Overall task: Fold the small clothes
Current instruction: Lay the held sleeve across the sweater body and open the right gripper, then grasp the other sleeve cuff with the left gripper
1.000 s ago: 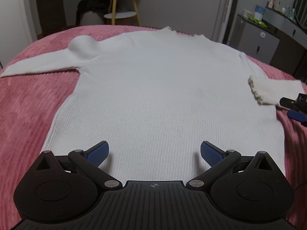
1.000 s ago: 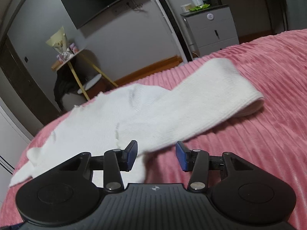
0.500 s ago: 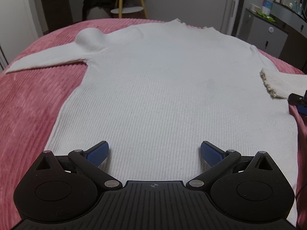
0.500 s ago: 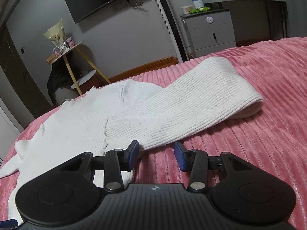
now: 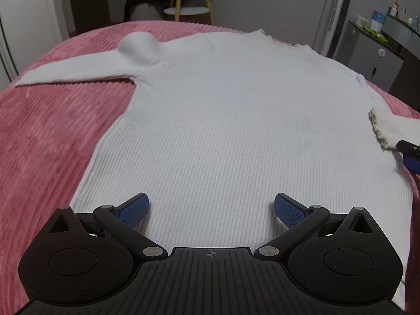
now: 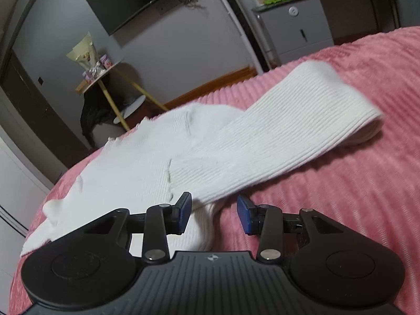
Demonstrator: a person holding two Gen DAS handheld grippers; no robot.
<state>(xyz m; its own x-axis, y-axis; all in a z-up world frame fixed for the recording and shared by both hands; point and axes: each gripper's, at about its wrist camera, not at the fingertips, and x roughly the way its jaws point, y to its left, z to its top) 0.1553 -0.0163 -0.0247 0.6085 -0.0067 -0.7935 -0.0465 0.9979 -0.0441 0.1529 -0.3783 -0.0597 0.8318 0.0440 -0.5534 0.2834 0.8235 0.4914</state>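
Note:
A white ribbed sweater (image 5: 236, 118) lies flat on the pink bed cover (image 5: 47, 144), neck at the far side. Its left sleeve (image 5: 78, 71) stretches out to the left. The right sleeve (image 6: 288, 126) is folded back, so its cuff (image 5: 388, 128) rests on the body's right edge. My left gripper (image 5: 211, 207) hovers wide open over the hem with nothing between its pads. My right gripper (image 6: 214, 211) is at the sweater's (image 6: 131, 168) right side, beside the cuff. Its jaws stand partly open, and the cloth's edge lies between them without being pressed.
The pink corduroy cover (image 6: 354, 197) spreads to the right of the sweater. Beyond the bed stand a stool with yellow legs (image 5: 187, 10), a white tower fan (image 5: 333, 13) and a grey cabinet (image 5: 372, 60). A dark screen (image 6: 139, 2) hangs on the wall.
The right gripper's jaws have narrowed a little beside the folded sleeve. Both views have shifted slightly. The sweater lies as before.

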